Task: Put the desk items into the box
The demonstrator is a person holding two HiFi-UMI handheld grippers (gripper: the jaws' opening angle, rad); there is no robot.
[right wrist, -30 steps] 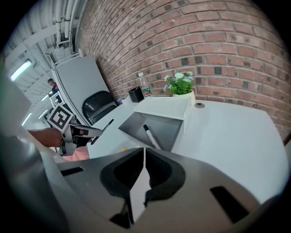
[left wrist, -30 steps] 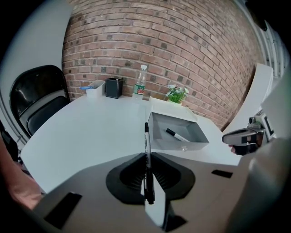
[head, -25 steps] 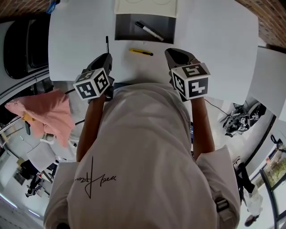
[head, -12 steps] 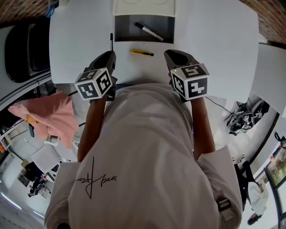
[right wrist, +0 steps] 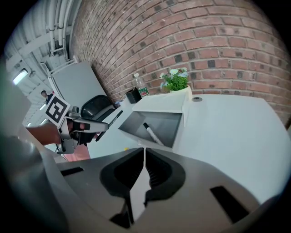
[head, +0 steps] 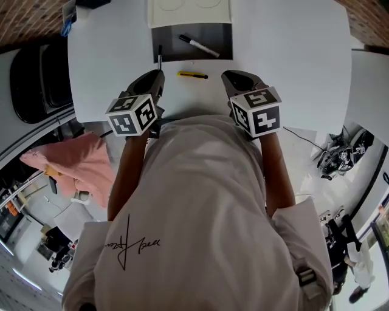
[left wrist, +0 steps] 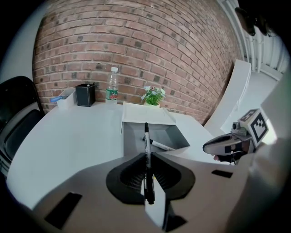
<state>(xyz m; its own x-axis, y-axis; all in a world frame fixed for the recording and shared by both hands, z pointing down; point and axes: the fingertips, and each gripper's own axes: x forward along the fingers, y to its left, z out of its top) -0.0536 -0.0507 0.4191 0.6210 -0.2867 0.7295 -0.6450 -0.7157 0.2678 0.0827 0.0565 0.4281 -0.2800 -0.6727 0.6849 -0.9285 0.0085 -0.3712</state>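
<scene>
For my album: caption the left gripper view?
Left gripper clamps a black pen before the open box holding a marker.

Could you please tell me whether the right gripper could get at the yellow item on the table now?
Probably yes. The yellow item lies alone on the bare table, near the right gripper, with nothing between them. That gripper holds nothing, but its jaws are together and must open first.

Box lid [head: 189, 11] partly beyond top edge
</scene>
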